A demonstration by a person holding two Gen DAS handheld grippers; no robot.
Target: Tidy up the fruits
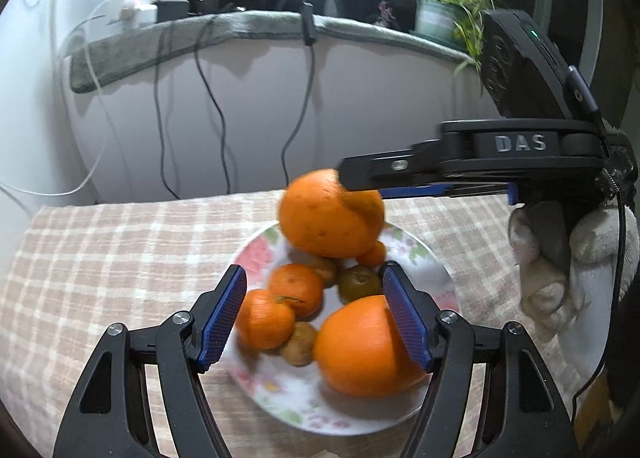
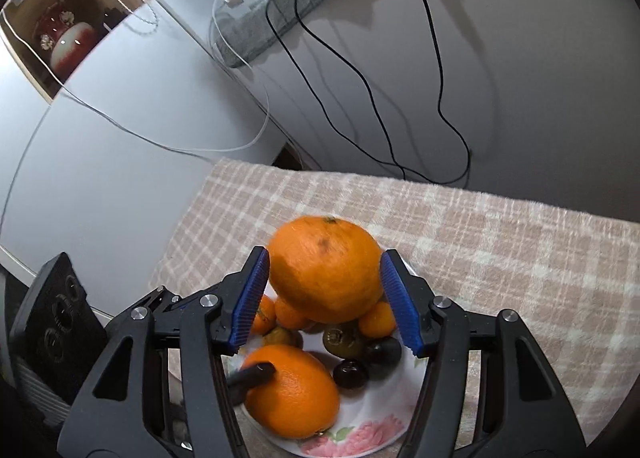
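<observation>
A floral plate (image 1: 256, 258) (image 2: 360, 434) on the checked cloth holds a second large orange (image 1: 360, 346) (image 2: 292, 390), several small tangerines (image 1: 296, 286), a greenish one (image 1: 358, 282) and dark fruits (image 2: 352, 374). My right gripper (image 2: 324, 294) is shut on a large orange (image 2: 324, 266) (image 1: 328, 214) and holds it above the plate; it reaches in from the right in the left wrist view. My left gripper (image 1: 316, 318) is open over the near side of the plate, its right finger beside the second large orange.
The checked cloth (image 1: 120, 242) (image 2: 500, 242) covers the table. Behind it stands a white wall with hanging cables (image 1: 216, 106), a grey-covered ledge (image 1: 200, 30) and a potted plant (image 1: 440, 10). A shelf with ornaments (image 2: 64, 34) sits at the left.
</observation>
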